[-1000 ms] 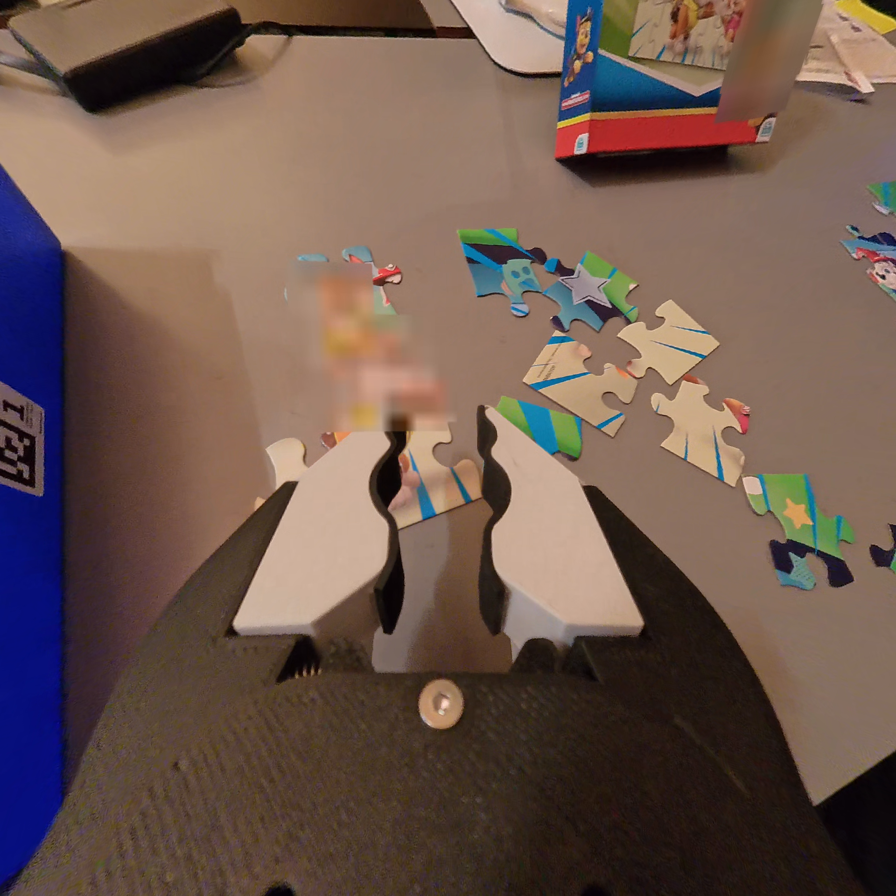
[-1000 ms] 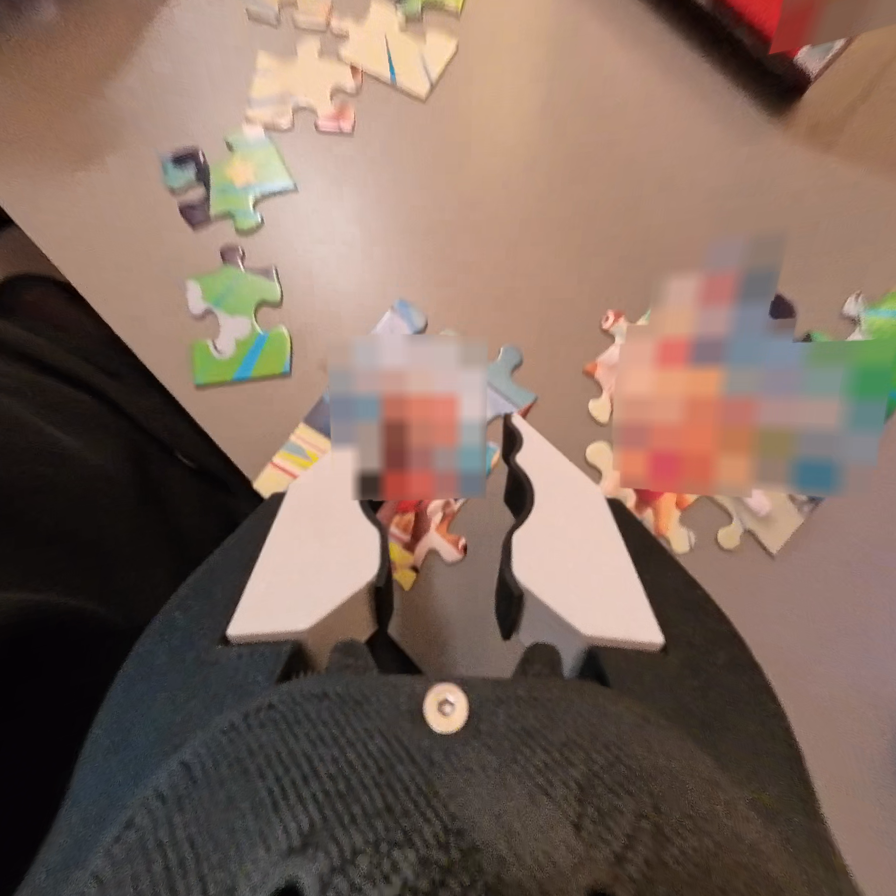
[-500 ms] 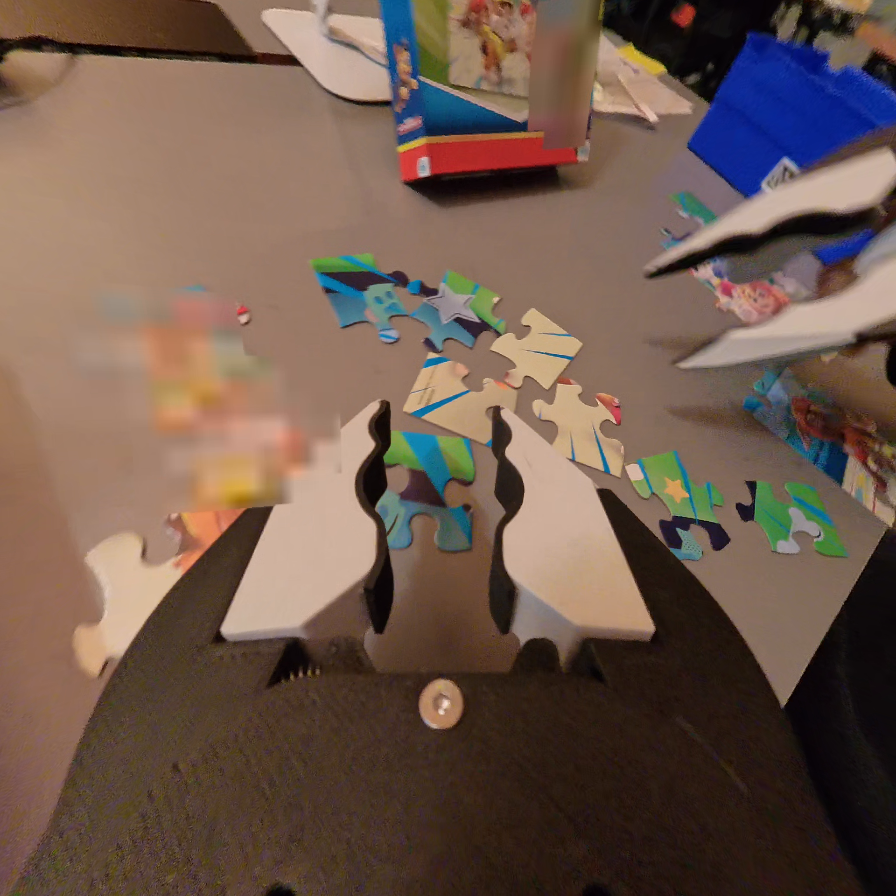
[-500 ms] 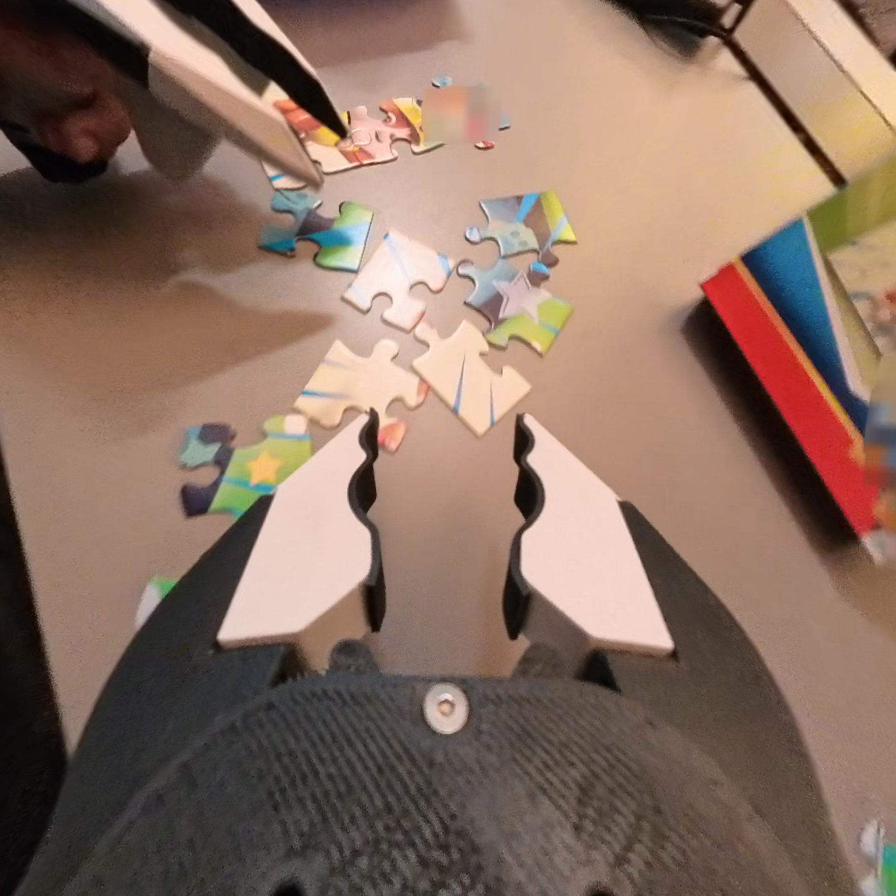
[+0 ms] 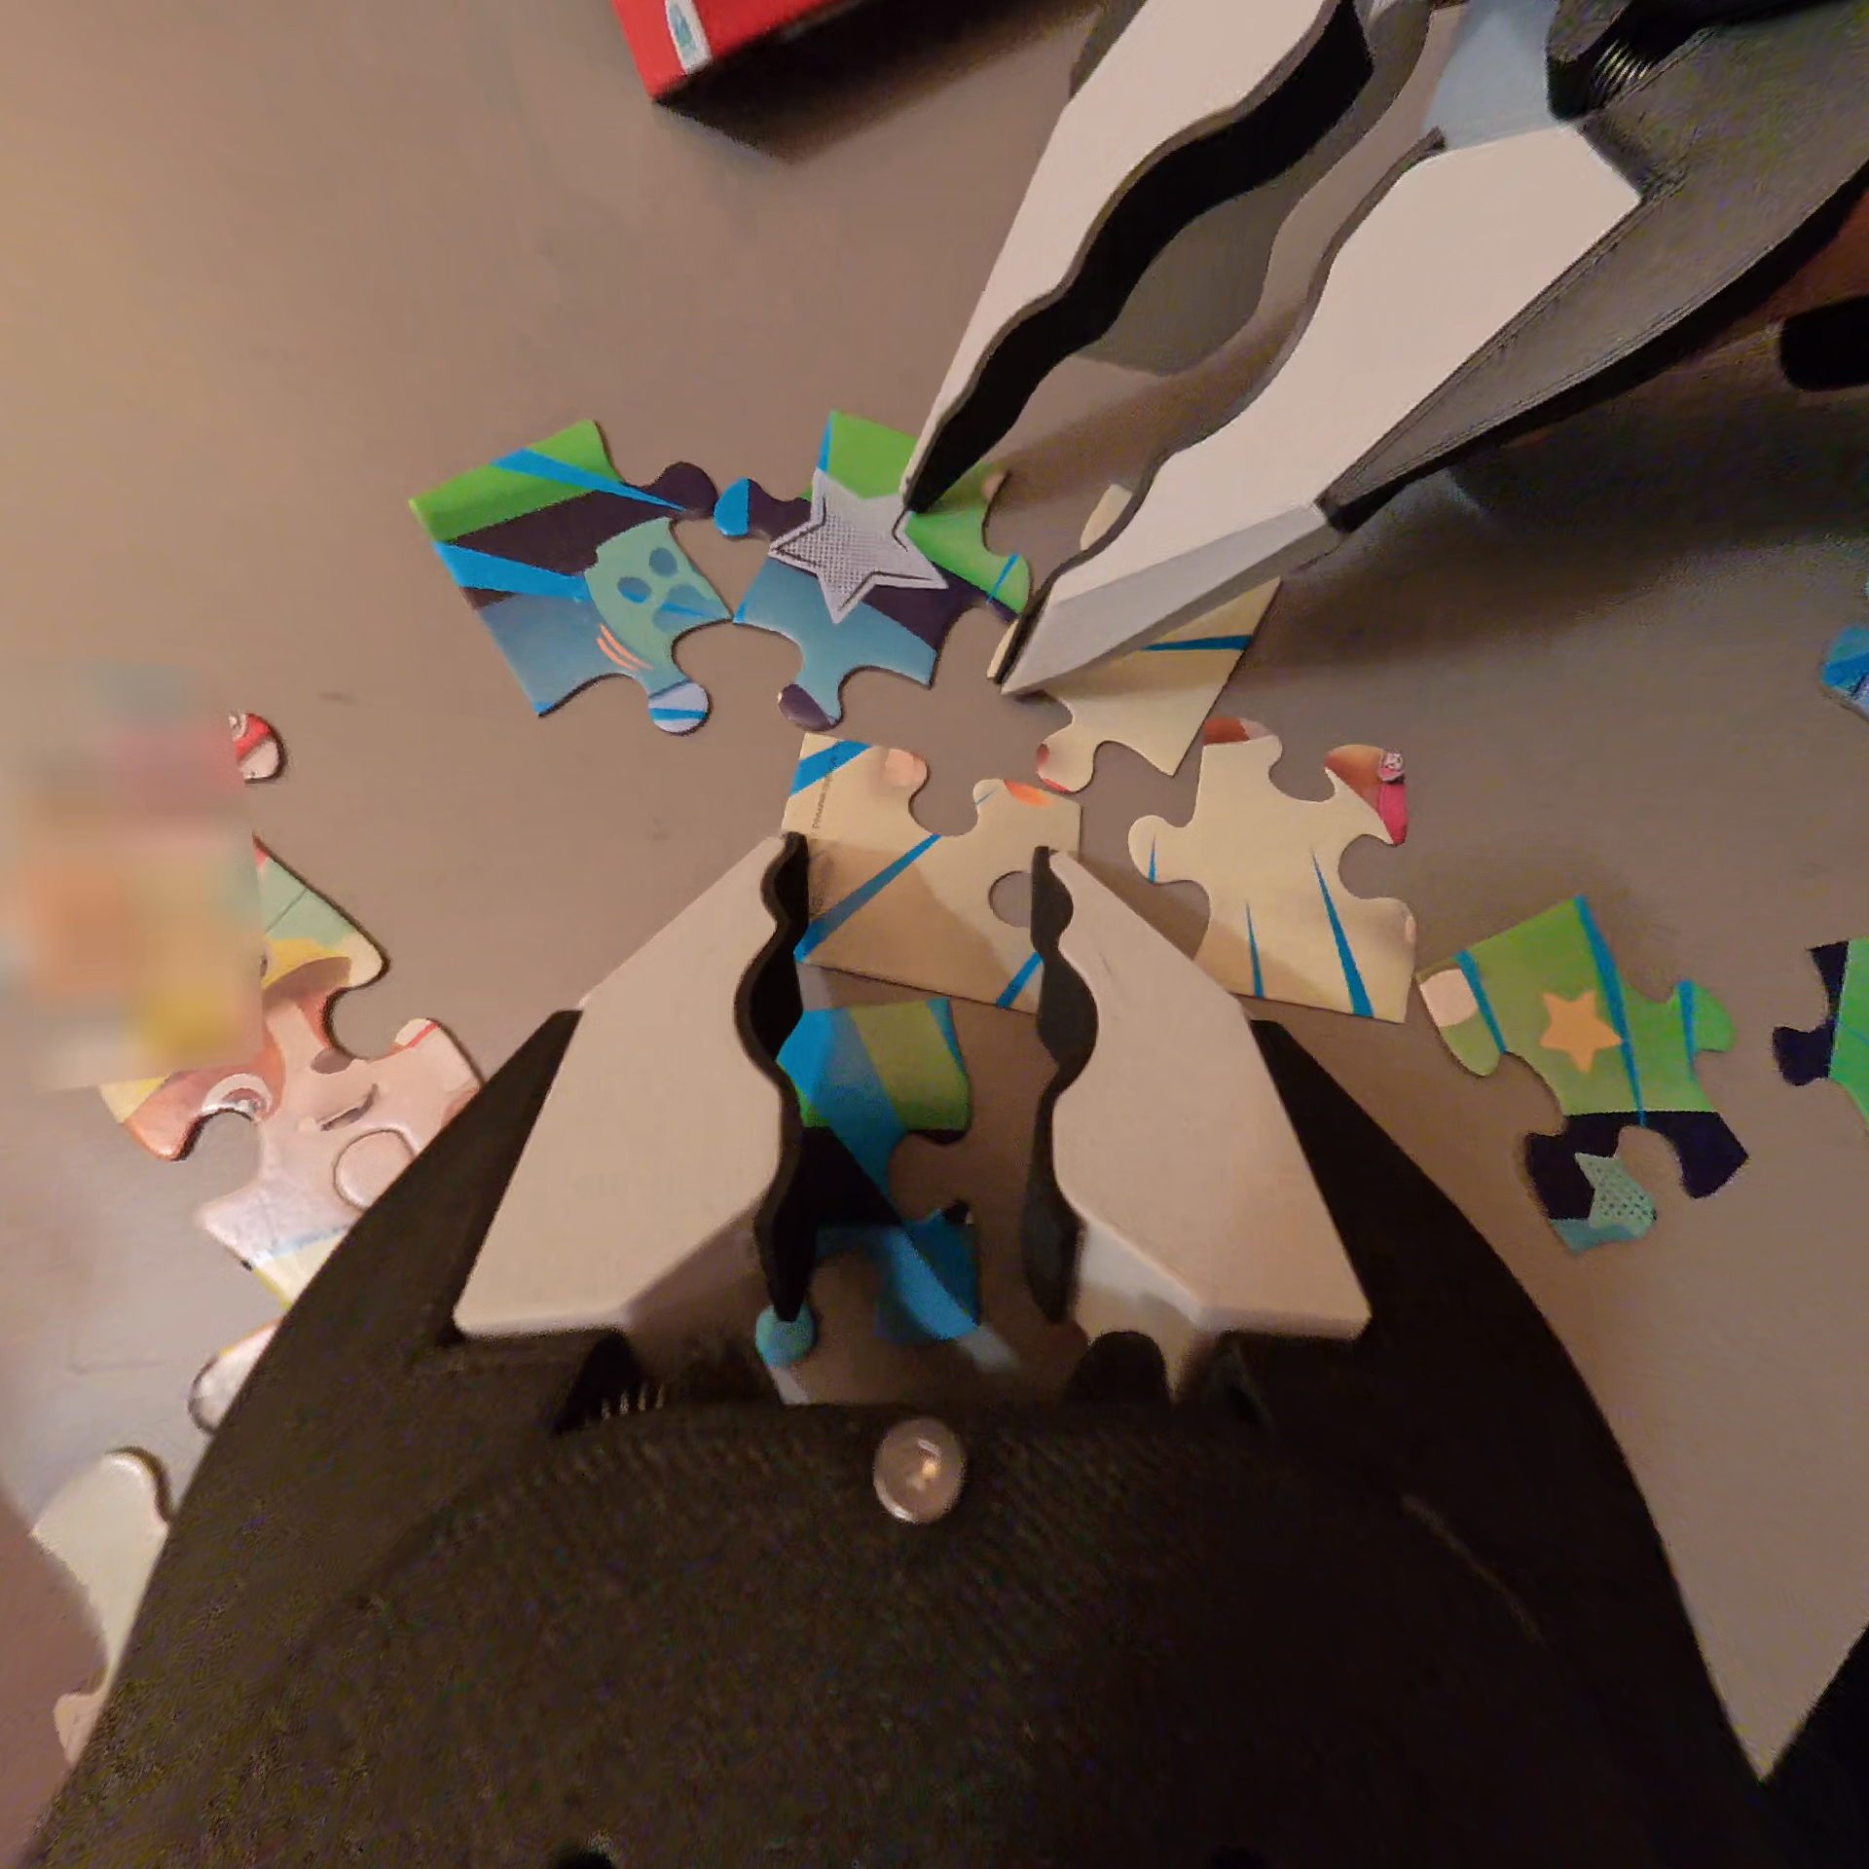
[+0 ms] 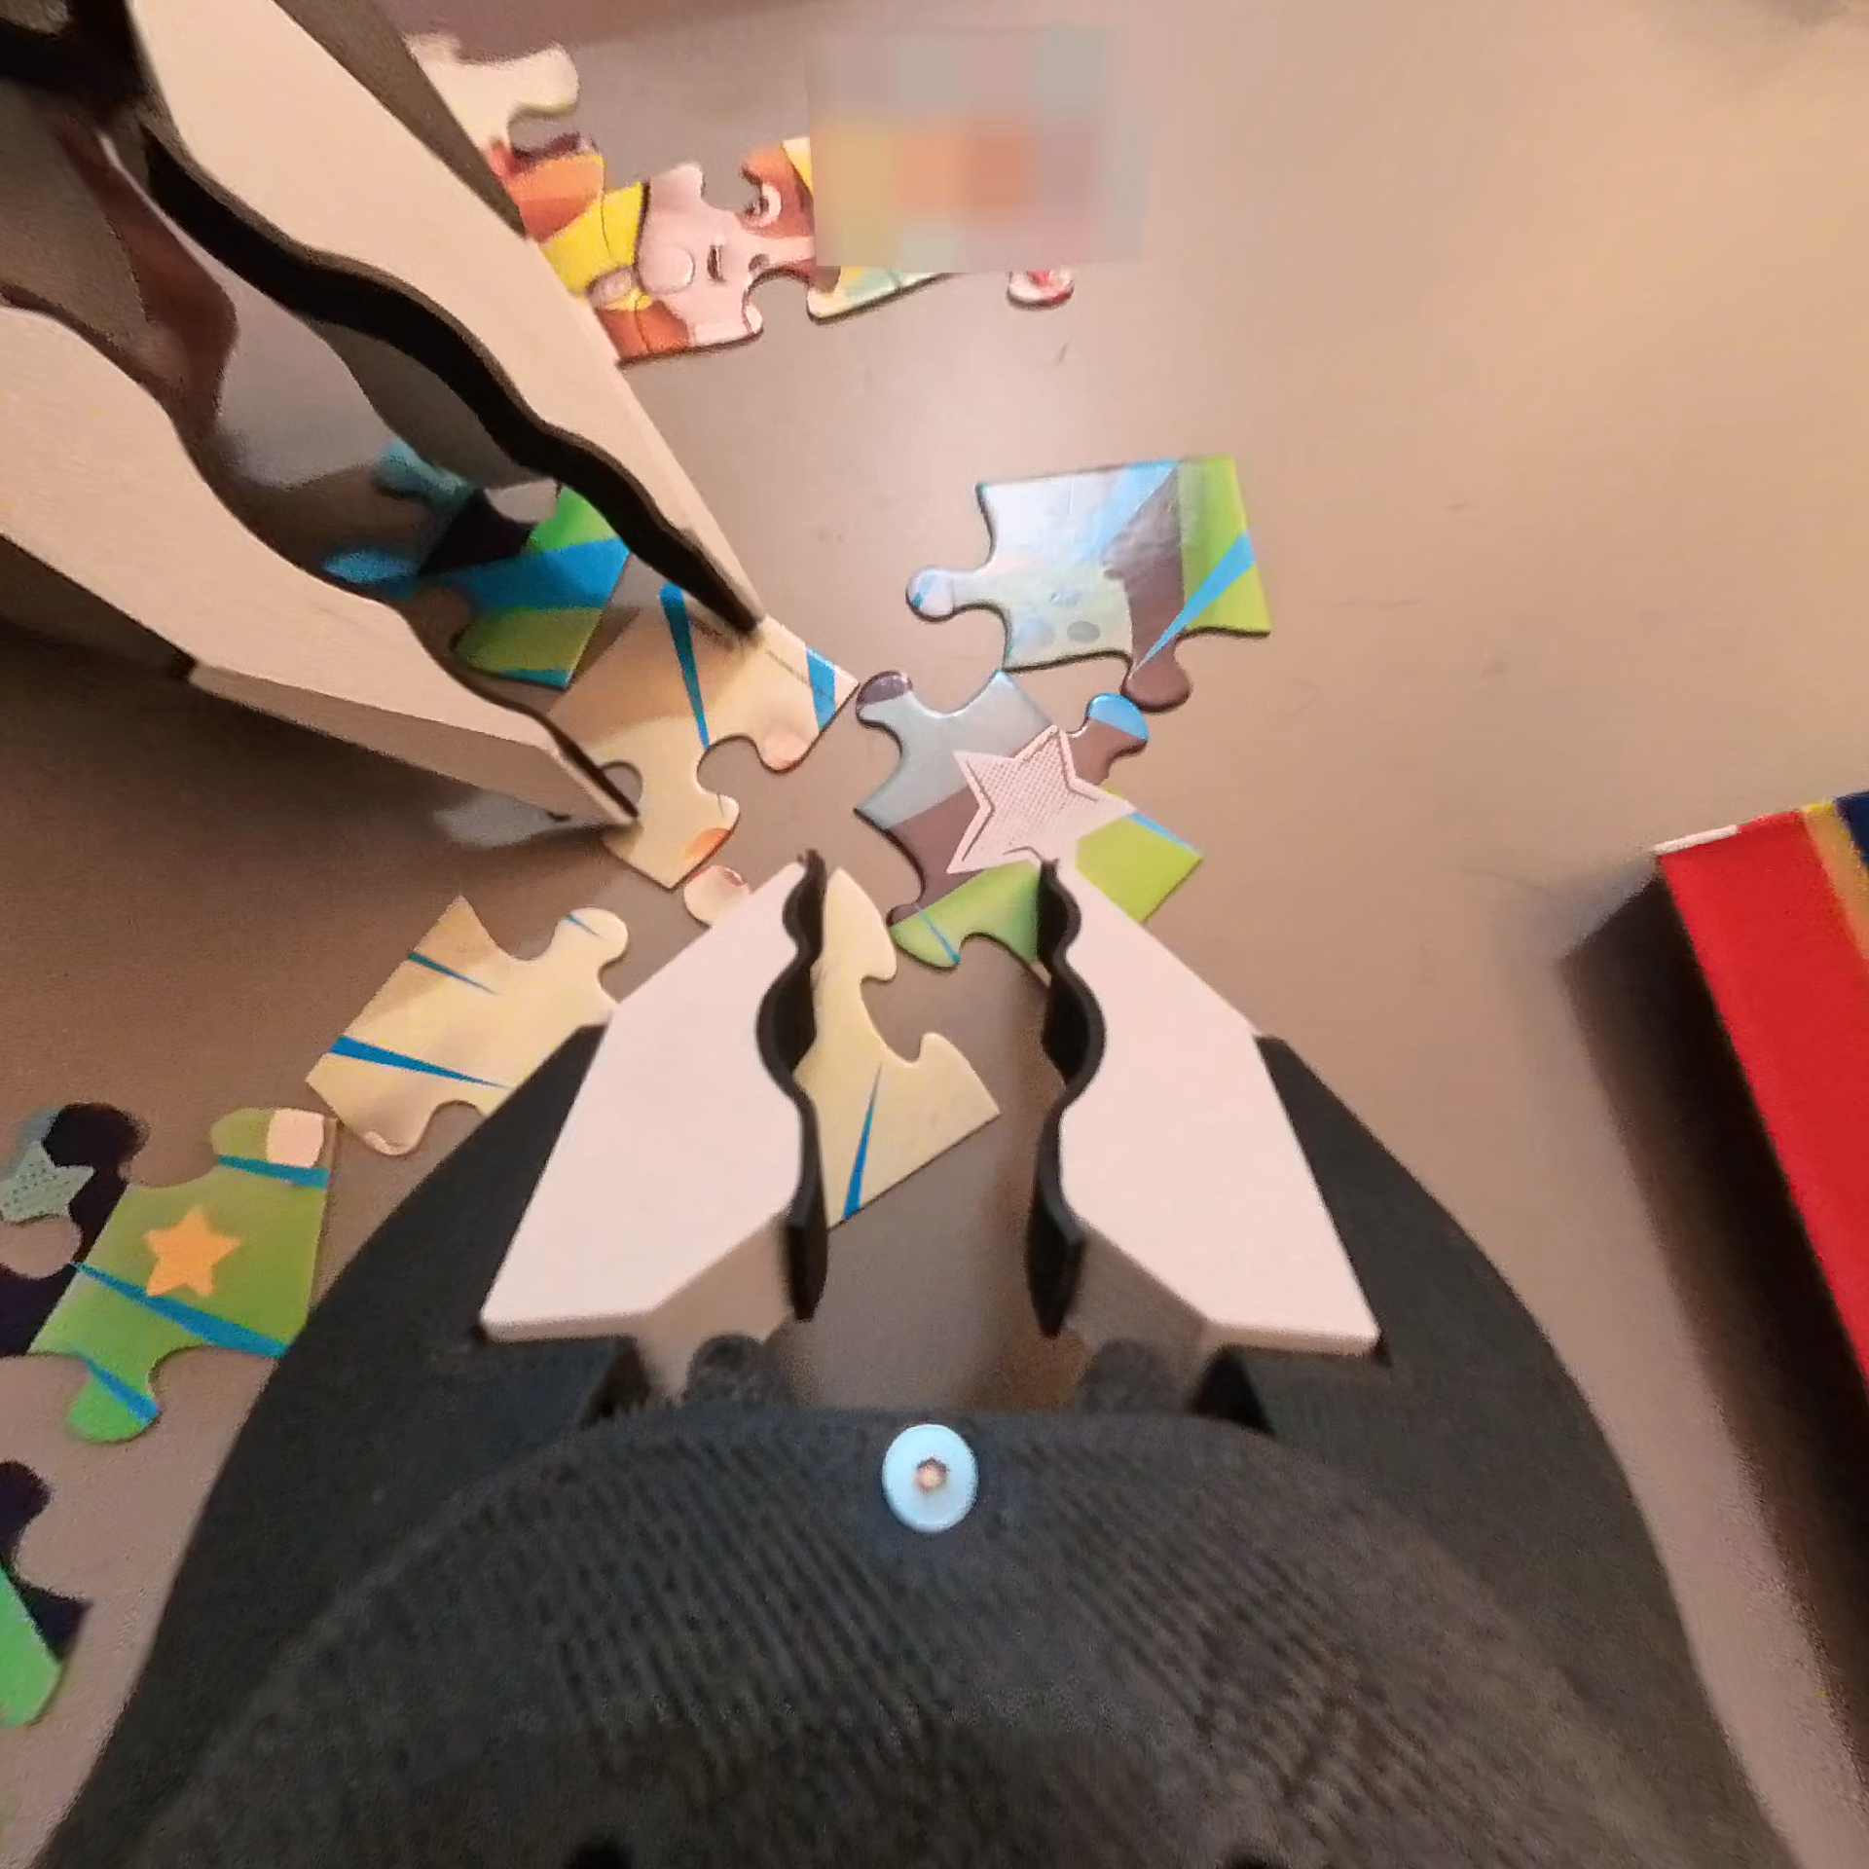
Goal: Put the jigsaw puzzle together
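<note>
Loose jigsaw pieces lie on a grey table [image 5: 303, 303]. My left gripper [image 5: 915, 870] is open and low over the table. Its fingertips straddle a flat cream piece with blue stripes [image 5: 910, 910], and a green and blue piece [image 5: 880, 1113] lies under its fingers. The right wrist view shows this gripper [image 6: 683, 718] around the same cream piece [image 6: 708, 698]. My right gripper [image 6: 928, 875] is open. One tip is on a star piece [image 6: 1011, 799], the other on a second cream piece [image 6: 880, 1072]. The left wrist view shows it [image 5: 963, 587] coming in from the upper right over the star piece [image 5: 860, 566].
A red-edged puzzle box stands at the far side [image 5: 769, 40] and also shows in the right wrist view [image 6: 1780, 1011]. Around the grippers lie a green and blue piece [image 5: 576, 576], a cream piece [image 5: 1284, 910], a green piece with an orange star [image 5: 1578, 1032] and character pieces [image 5: 334, 1102].
Both grippers have come down and together over the middle cluster of pieces, now tip to tip. My left jaws have widened; my right jaws opened wider, then narrowed.
</note>
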`<state>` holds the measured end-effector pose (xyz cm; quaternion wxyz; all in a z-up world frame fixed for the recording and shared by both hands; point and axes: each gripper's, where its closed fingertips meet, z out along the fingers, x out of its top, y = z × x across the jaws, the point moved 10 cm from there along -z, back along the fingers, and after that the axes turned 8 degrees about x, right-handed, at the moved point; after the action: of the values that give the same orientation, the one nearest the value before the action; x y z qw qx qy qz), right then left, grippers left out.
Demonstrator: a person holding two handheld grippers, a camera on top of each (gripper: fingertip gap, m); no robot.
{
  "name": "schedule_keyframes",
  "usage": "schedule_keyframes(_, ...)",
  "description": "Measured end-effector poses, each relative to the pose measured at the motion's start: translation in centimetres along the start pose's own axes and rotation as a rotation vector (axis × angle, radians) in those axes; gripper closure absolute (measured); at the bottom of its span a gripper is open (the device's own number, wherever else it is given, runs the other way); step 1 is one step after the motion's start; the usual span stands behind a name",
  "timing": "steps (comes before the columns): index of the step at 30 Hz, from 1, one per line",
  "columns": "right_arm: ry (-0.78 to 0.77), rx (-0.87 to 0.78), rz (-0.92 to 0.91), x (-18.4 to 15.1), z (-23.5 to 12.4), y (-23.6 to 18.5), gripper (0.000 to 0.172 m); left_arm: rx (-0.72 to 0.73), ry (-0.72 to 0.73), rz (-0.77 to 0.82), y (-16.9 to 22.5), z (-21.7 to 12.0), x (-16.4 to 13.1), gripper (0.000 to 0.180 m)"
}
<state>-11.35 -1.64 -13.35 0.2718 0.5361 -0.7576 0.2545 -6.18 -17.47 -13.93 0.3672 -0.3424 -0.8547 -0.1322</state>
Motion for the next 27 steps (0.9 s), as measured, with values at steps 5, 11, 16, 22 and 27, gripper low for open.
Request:
schedule_keyframes(5,0.021,0.002,0.006,-1.1,-0.8,-0.4,0.133,0.026,-0.004,-0.010,0.6,-0.2,-0.2,0.139)
schedule_keyframes(11,0.030,0.011,0.046,-3.0,-2.2,-2.3,0.142,0.094,-0.008,0.031,3.1,-1.2,-1.2,0.150)
schedule_keyframes(16,-0.008,-0.005,0.055,-4.2,-3.5,-3.3,0.136,0.098,-0.032,0.032,4.8,-2.6,-2.3,0.155)
schedule_keyframes(22,-0.052,-0.037,0.126,-6.2,-6.0,-2.7,0.138,0.063,-0.111,0.019,6.0,-5.2,-3.9,0.156)
schedule_keyframes(27,-0.039,-0.059,0.136,-7.8,-7.2,-4.4,0.141,0.055,-0.204,0.014,6.6,-7.4,-5.2,0.157)
